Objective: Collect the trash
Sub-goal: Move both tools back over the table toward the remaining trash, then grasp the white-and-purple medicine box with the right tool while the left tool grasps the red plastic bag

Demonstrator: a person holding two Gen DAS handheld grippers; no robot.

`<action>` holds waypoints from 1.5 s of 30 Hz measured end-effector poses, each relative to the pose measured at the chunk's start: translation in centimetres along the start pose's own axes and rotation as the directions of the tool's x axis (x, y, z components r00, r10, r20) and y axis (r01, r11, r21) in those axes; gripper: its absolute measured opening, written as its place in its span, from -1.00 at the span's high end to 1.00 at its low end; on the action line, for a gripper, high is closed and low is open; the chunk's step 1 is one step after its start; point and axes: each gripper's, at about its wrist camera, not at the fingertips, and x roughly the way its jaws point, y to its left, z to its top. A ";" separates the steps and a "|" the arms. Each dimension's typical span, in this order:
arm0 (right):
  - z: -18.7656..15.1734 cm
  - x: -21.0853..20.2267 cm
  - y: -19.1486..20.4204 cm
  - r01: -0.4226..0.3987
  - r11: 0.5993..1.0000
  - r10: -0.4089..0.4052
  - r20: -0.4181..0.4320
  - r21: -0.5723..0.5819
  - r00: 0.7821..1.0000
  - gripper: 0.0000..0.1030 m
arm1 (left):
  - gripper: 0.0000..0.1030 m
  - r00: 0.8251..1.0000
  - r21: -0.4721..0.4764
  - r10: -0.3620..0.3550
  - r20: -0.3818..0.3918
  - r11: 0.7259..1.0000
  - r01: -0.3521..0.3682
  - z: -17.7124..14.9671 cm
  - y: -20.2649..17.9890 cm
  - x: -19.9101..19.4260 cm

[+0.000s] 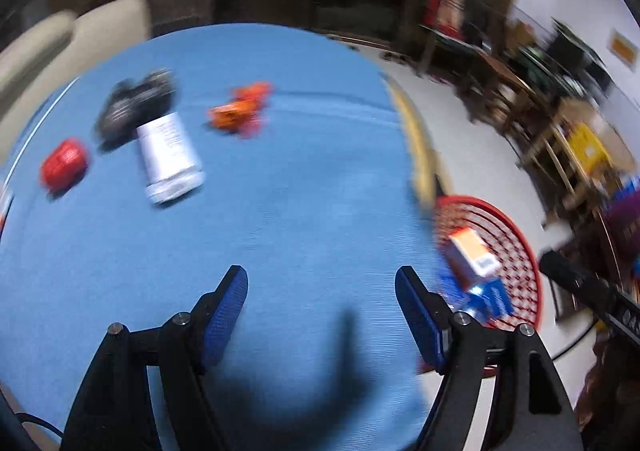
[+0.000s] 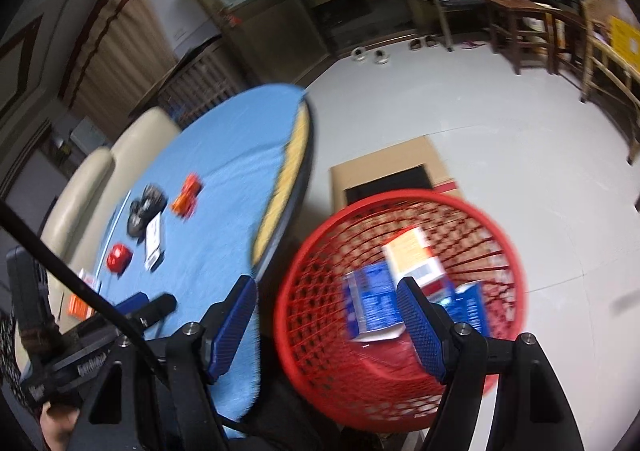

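While four pieces of trash lie on the blue cloth [image 1: 280, 211] ahead of the left gripper [image 1: 320, 315] and to its left, namely a white bottle [image 1: 170, 157], a black crumpled wrapper [image 1: 134, 107], an orange wrapper [image 1: 240, 111] and a red packet [image 1: 64, 165], at least three cartons sit in one red basket [image 2: 316, 331]. Both the left gripper and the right gripper [image 2: 326, 325] are released, nothing between the fingers. That basket stands on a grey floor [image 2: 500, 171], under the right one's fingers, beside the round table.
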 end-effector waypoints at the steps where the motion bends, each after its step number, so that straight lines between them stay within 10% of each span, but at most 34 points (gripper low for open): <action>1: -0.2 0.5 1.1 -0.007 1.000 0.007 -0.015 -0.023 1.000 -0.47 | -0.49 1.000 -0.034 0.022 0.006 0.999 -0.022 -0.2 1.7 -0.1; 13: -2.4 7.0 12.2 -0.082 0.966 0.042 -0.165 -0.246 0.985 -0.47 | -0.49 0.981 -0.309 0.191 0.022 0.935 -0.175 -2.7 16.5 -1.5; 26: -0.4 15.1 24.4 -0.158 0.886 0.070 -0.210 -0.437 0.975 -0.47 | -0.50 0.974 -0.384 0.225 0.017 0.901 -0.201 -2.8 21.8 -1.7; 45: 1.2 22.7 29.3 -0.125 0.842 0.028 -0.189 -0.525 0.982 -0.27 | -0.56 0.959 -0.327 0.278 0.051 0.912 -0.247 8.8 25.5 3.0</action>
